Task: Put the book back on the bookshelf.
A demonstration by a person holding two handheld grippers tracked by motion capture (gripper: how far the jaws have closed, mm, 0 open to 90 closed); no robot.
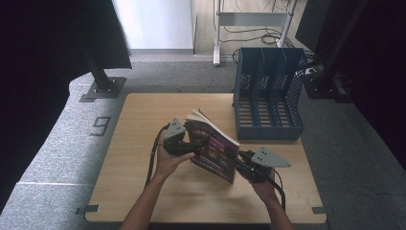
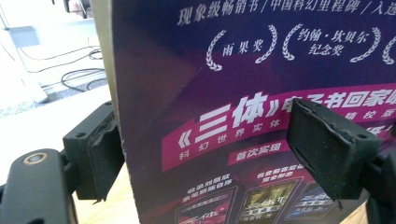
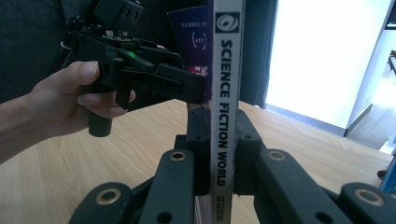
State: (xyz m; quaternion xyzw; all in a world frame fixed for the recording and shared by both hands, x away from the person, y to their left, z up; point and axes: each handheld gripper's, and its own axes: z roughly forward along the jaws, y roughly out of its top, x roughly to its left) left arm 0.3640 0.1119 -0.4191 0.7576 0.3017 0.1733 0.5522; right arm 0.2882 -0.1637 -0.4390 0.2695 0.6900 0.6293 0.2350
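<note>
The left gripper (image 1: 198,143) pinches the magazine (image 1: 214,149) across its cover, one of the jaws on each face near the open page edge. The magazine stands upright above the worktop (image 1: 143,124), its long axis vertical, spine facing the right gripper (image 1: 241,161), whose jaws clamp that spine from both sides. Both hands hold it equally close; the file rack (image 1: 269,93) stands beyond.

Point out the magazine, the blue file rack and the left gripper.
magazine (image 1: 215,148): high view, purple cover.
file rack (image 1: 268,103): high view, slatted floor between dividers.
left gripper (image 1: 197,143): high view, jaws at the magazine's edge.
</note>
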